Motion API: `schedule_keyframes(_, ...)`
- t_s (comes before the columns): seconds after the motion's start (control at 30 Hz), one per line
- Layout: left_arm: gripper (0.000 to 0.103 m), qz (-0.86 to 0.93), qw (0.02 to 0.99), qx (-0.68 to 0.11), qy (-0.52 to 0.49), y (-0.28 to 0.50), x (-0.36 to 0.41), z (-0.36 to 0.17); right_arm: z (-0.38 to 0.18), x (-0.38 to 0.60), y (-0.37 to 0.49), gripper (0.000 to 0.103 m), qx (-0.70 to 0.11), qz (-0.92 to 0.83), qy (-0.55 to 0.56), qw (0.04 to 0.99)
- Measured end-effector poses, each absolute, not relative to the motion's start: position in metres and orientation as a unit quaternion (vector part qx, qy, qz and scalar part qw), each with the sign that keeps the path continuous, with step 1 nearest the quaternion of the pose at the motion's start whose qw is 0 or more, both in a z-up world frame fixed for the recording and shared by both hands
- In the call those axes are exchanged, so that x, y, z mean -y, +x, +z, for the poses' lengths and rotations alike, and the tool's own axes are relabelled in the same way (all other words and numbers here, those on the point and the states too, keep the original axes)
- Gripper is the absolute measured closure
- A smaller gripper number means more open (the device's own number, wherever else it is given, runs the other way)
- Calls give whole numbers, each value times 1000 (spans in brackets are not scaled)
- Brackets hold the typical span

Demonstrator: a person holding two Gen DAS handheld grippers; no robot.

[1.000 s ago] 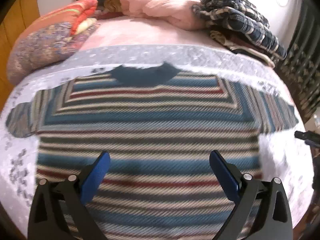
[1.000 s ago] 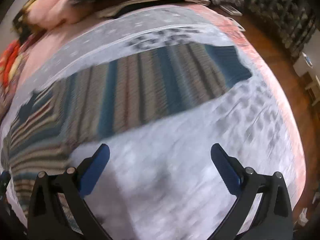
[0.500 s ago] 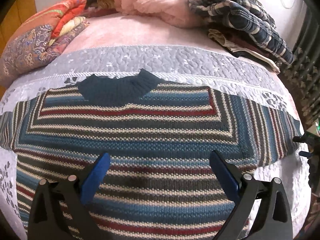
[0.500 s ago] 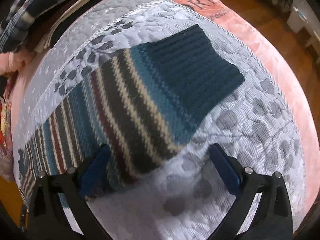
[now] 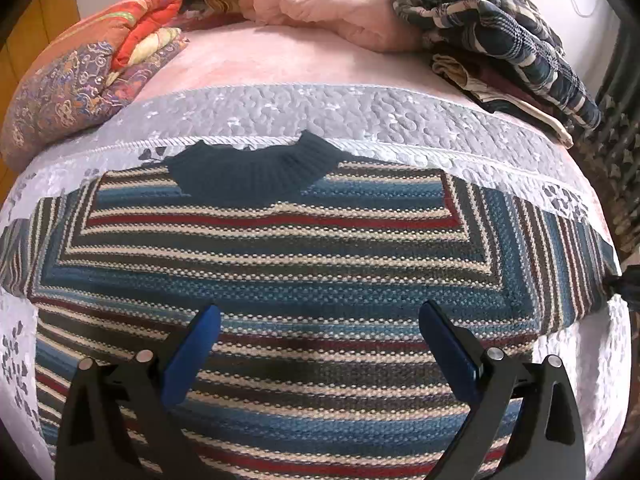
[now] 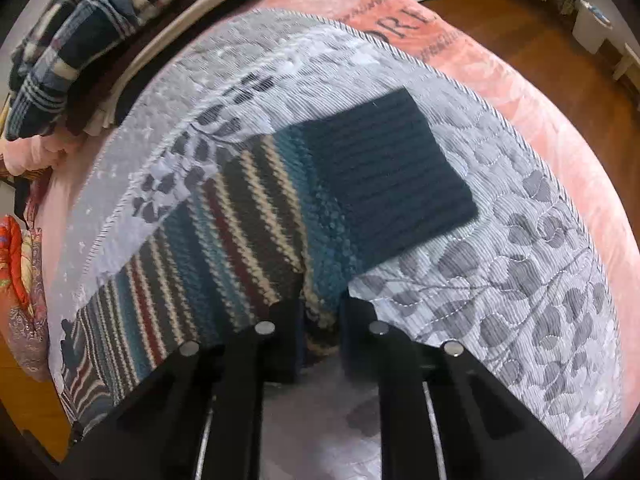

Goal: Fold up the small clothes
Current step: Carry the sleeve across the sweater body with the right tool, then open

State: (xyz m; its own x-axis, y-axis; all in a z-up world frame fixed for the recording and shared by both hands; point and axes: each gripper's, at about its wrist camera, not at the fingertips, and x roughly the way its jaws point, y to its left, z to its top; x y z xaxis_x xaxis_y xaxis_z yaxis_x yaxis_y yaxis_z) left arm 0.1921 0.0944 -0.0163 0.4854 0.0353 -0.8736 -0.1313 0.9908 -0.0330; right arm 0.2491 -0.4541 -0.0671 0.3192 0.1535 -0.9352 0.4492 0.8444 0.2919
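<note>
Striped knit in blue, cream, red and grey, the sweater (image 5: 304, 280) lies flat, dark collar away, on the quilted grey cover (image 5: 360, 108) of the bed, with the left gripper (image 5: 320, 340) poised above its chest, jaws spread and empty. Further right, the right gripper (image 6: 320, 312) has its jaws pinching the sleeve (image 6: 320, 208) near the dark cuff. Judging by that, the first fold is starting; next, the sleeve should be carried across the body.

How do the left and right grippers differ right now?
The left gripper is wide open; the right gripper is shut on the sleeve. The left hovers over the sweater body, holding nothing; the right pinches the sleeve's lower edge near the cuff. Both work the same sweater.
</note>
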Motion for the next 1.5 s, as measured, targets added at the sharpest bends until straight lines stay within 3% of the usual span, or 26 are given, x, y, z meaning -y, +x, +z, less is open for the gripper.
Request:
schedule_keyframes(0.53, 4, 63, 858, -505, -76, 182, -134, -13, 10, 303, 231, 92, -533, 47, 211, 818)
schedule_keyframes(1.23, 5, 41, 847, -519, -108, 186, -157, -24, -24, 127, 220, 91, -562, 197, 126, 794)
schedule_keyframes(1.33, 5, 36, 846, -522, -106, 186, -154, -25, -34, 117, 221, 89, -569, 195, 113, 791)
schedule_keyframes(1.5, 6, 24, 841, -530, -112, 187, -150, -26, -50, 115, 218, 75, -593, 211, 98, 771)
